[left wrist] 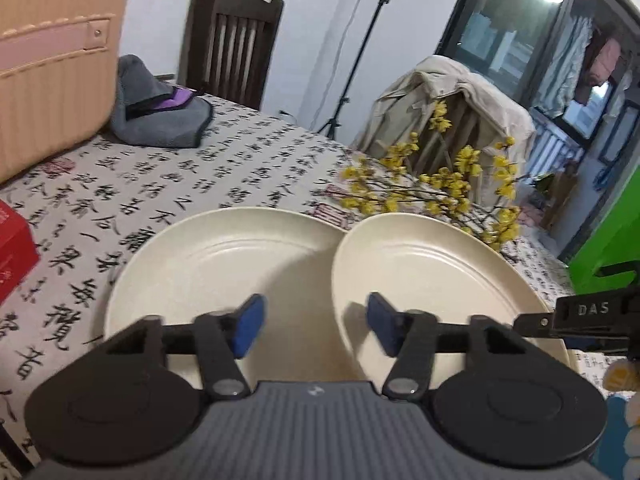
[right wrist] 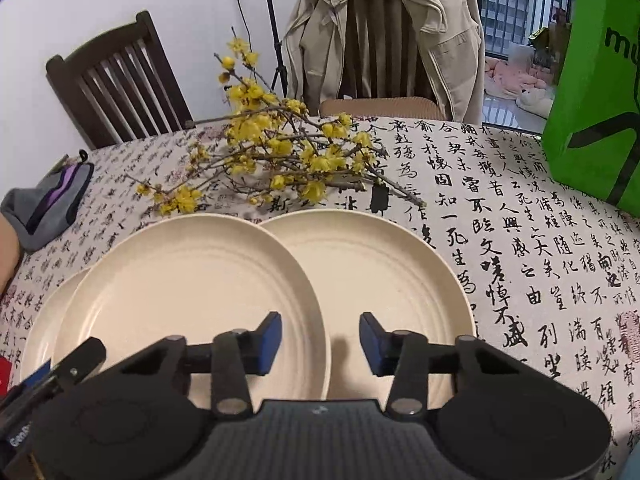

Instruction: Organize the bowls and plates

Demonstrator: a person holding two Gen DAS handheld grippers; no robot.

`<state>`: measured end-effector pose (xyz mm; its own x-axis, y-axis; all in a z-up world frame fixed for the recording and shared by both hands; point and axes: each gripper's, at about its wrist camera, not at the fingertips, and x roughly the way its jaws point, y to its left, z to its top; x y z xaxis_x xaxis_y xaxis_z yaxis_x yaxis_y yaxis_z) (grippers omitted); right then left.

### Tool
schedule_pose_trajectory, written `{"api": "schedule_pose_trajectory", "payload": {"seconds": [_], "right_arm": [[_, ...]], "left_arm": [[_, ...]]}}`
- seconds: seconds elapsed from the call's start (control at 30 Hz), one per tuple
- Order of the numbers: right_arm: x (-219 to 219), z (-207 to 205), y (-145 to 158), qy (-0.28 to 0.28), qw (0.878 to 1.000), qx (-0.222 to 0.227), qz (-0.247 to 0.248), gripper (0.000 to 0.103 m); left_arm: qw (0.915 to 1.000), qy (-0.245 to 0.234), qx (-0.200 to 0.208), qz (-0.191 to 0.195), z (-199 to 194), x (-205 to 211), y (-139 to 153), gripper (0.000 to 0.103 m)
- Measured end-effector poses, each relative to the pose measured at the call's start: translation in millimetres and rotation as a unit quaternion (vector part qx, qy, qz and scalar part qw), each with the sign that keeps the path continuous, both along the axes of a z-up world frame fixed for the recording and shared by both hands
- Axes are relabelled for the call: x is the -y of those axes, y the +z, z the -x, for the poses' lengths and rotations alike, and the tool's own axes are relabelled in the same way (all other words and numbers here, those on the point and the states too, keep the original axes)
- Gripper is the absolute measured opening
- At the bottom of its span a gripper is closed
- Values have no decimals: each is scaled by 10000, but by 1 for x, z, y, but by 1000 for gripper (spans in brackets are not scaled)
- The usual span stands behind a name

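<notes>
Left wrist view: left gripper (left wrist: 314,320) is released, blue pads part-way apart with a clear gap. The near-left rim of the top plate (left wrist: 420,280) runs up through that gap; neither pad visibly presses on it. The top plate lies over the edge of the left plate (left wrist: 192,264), which sits flat on the tablecloth (left wrist: 120,208). All plates are cream, round, with ringed wells. A red box (left wrist: 12,248) sits at the left edge of the table. A grey pouch (left wrist: 160,120) with a purple lining lies further back, and yellow flowers (left wrist: 448,188) just beyond the plates. A dark chair (left wrist: 236,40) and a tripod (left wrist: 360,48) stand against the far wall. Right wrist view: right gripper (right wrist: 320,336) is also released, with a narrower gap. Its left pad is over the top plate and its right pad over the right plate (right wrist: 400,272). The top plate's right rim passes between the two pads, and no contact is visible. So both tools straddle opposite rims of the same plate, and the left tool's black finger shows at this view's bottom-left, by that plate's left rim. Here the top plate covers most of the left plate and overlaps the right one's left edge. Whether the top plate is lifted or resting, I can't tell. The flower branches lie on the cloth, touching or just behind the far rims. A green bag (right wrist: 592,100) stands at the table's right side. Behind the table, a beige jacket (right wrist: 380,20) hangs over a second chair.
</notes>
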<state>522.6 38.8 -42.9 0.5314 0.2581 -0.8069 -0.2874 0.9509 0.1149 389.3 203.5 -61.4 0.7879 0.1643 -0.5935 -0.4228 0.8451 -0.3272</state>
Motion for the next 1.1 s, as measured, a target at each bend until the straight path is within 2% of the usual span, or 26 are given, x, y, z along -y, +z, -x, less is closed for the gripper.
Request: {"api": "schedule_pose_trajectory", "payload": {"seconds": [0.07, 0.13, 0.23, 0.43, 0.7, 1.1], "right_arm": [[-1, 0, 0, 5, 10000, 26, -19, 27], [-2, 2, 0, 43, 10000, 62, -30, 22], [-4, 4, 1, 81, 9999, 118, 0, 19], [-5, 8, 1, 151, 9996, 215, 83, 18], [0, 7, 3, 146, 9996, 256, -21, 13], [-3, 13, 3, 296, 9988, 368, 91, 12]], "left_arm": [[9999, -70, 79, 67, 0, -1, 1, 34], [9997, -154, 164, 52, 0, 0, 2, 25], [9996, -204, 193, -9, 0, 3, 3, 19], [9994, -191, 192, -217, -1, 6, 4, 18], [9992, -198, 189, -288, -1, 6, 5, 17], [9988, -221, 178, -409, -1, 9, 7, 14]]}}
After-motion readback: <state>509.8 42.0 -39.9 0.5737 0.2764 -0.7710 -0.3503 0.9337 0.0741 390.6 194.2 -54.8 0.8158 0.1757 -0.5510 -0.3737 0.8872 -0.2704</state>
